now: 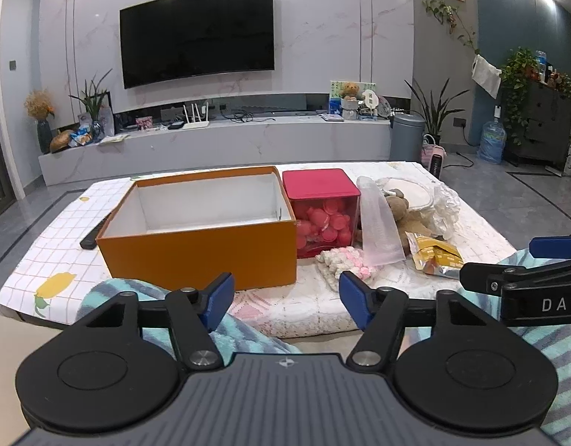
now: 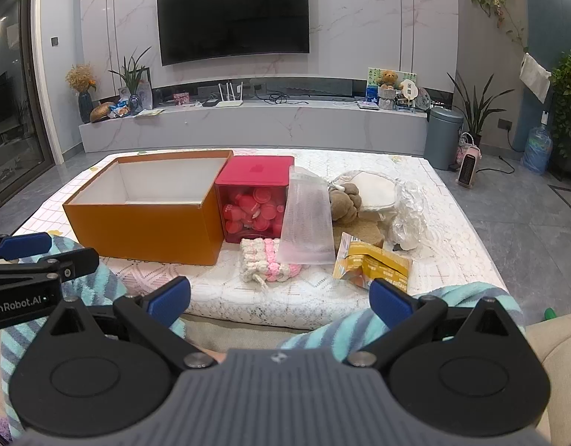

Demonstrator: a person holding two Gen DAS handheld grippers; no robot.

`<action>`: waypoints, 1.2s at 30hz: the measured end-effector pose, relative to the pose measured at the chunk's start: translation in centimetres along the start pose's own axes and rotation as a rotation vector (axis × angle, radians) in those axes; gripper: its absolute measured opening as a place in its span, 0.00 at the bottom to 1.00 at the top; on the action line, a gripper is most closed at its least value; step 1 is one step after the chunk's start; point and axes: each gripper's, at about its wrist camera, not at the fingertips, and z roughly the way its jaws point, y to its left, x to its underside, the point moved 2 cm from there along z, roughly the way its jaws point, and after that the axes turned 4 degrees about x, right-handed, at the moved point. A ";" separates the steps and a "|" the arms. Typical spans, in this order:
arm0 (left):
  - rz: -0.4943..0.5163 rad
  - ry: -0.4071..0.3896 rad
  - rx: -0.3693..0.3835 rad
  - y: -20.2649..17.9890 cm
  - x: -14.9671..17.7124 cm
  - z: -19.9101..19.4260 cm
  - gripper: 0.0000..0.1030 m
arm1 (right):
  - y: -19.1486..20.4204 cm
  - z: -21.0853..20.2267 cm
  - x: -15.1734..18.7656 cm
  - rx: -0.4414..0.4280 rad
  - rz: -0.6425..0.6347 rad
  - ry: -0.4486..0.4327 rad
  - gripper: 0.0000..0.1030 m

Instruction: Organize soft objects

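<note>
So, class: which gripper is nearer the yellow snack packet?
Right. The right gripper hovers open just in front of the yellow snack packet; the left gripper sits further left, before the orange box.

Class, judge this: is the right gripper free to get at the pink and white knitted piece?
Probably yes: the right gripper is open and empty, and the knitted piece lies unobstructed ahead on the table's near side.
</note>
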 end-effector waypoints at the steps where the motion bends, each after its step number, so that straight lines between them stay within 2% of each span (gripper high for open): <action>1: -0.006 0.000 0.003 0.1 0.0 0.0 0.72 | 0.0 -0.1 0.0 0.000 0.001 0.001 0.97; 10: -0.004 -0.001 -0.015 0.2 0.2 -0.2 0.71 | 0.0 0.2 0.3 -0.001 -0.003 0.003 0.97; 36: -0.010 0.010 -0.001 0.3 0.4 -0.2 0.71 | 0.3 0.7 0.8 -0.006 -0.007 0.024 0.97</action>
